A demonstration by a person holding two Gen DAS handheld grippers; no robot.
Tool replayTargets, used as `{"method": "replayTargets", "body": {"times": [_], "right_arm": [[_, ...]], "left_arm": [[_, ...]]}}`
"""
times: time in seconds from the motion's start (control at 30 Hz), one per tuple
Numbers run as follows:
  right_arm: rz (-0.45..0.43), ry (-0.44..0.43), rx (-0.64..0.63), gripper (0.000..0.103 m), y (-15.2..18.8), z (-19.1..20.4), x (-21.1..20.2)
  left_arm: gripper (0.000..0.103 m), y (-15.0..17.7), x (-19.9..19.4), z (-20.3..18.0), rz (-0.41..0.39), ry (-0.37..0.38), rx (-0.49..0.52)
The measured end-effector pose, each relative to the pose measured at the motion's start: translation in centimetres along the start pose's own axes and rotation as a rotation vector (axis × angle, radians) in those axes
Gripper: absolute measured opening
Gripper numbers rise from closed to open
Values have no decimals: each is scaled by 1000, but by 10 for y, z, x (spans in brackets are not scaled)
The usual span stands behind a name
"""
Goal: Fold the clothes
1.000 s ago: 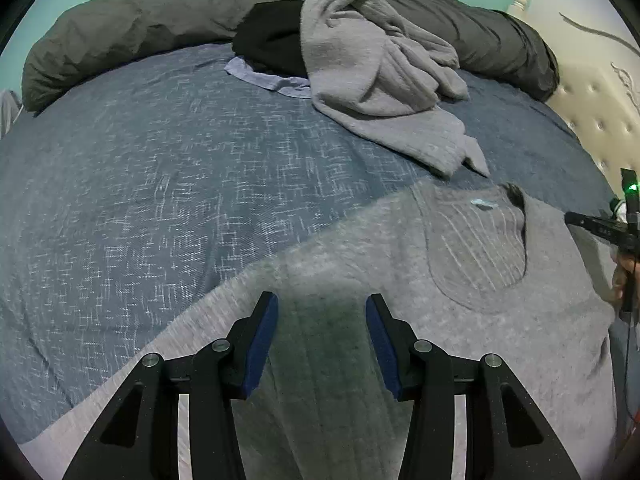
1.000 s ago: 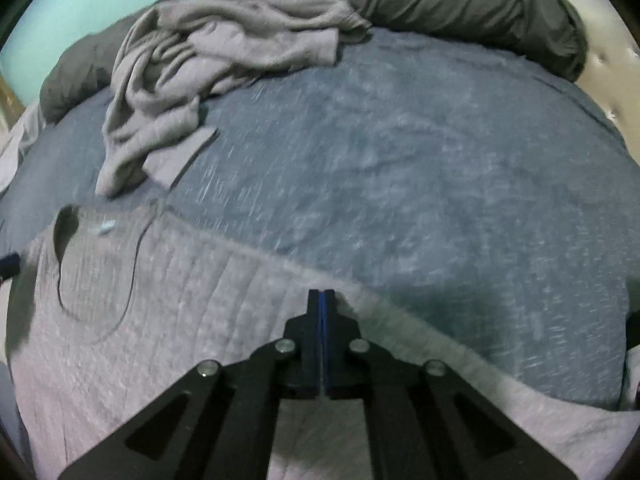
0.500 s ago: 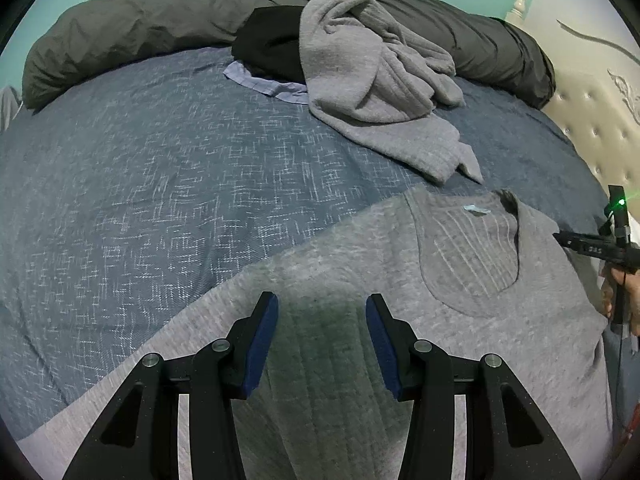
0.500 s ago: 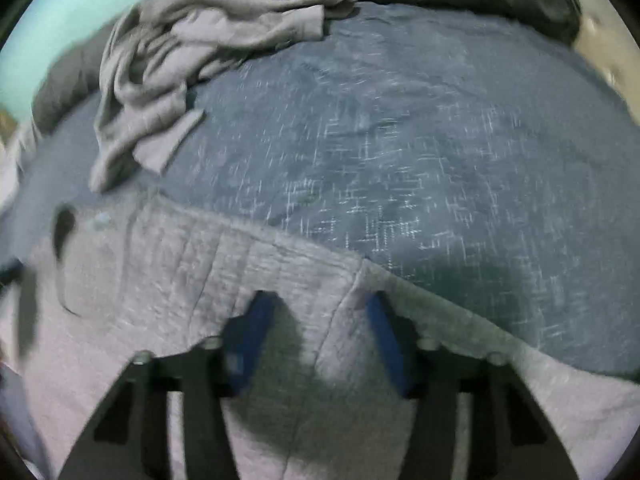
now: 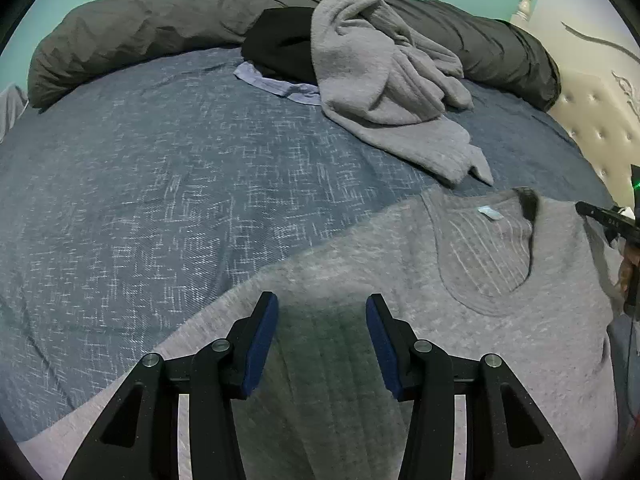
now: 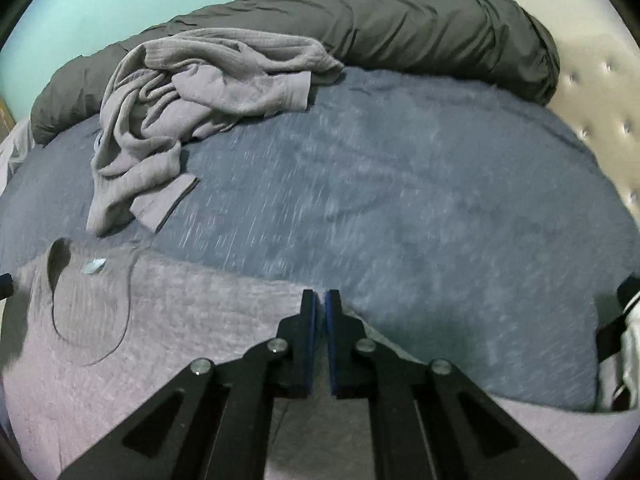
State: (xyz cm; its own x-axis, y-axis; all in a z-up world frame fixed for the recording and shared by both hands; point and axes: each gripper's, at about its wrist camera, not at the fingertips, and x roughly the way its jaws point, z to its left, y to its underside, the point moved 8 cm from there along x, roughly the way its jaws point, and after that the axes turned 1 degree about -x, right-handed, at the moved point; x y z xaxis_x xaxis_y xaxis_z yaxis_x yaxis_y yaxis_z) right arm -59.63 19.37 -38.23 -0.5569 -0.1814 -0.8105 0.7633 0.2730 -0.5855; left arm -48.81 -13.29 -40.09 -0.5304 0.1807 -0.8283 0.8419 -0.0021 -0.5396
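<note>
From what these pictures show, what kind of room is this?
Most likely a bedroom. A bed with a blue cover fills the view, a rolled dark duvet lies along its far edge, and a tufted headboard stands at the side. Grey clothes lie on the bed.

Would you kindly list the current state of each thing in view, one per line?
Grey shirt: spread flat on the bed, neckline up, not yet folded.
Grey sweater: crumpled in a heap.
Black garment: bunched beneath the sweater.
Dark duvet: rolled along the far edge.
Left claw: open over the shirt.
Right claw: shut at the shirt's edge; a grip is unclear.
</note>
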Motion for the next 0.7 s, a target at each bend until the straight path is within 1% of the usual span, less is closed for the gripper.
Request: {"method": "replayTargets", "body": {"times": [0.13,0.27,0.4,0.47,0.57,0.63,0.67,0.7], "right_arm": [[-22,47,-24,4,-19,-6,2],[-34,85,-59,4,-32,-5,12],[-44,111,-81,4,-44,-4,23],[-31,132,-103,4,-45,-5,33],[27,152,-123,4,-33,-10,53],[48,147,-116,4,-22,-16,63],[49,144,-109,4,-20,-18,65],[51,140,-103,4,-18,-21,66]], "left_arm": [[50,-2,0,0,-7,8,-9],[50,0,3,0,-4,-12,21],[50,1,7,5,1,-21,21],[50,1,10,9,7,-31,24],[50,1,16,15,14,-43,23],[50,0,20,18,20,-40,12],[52,0,22,19,18,-43,13],[59,0,22,19,14,-50,16]]}}
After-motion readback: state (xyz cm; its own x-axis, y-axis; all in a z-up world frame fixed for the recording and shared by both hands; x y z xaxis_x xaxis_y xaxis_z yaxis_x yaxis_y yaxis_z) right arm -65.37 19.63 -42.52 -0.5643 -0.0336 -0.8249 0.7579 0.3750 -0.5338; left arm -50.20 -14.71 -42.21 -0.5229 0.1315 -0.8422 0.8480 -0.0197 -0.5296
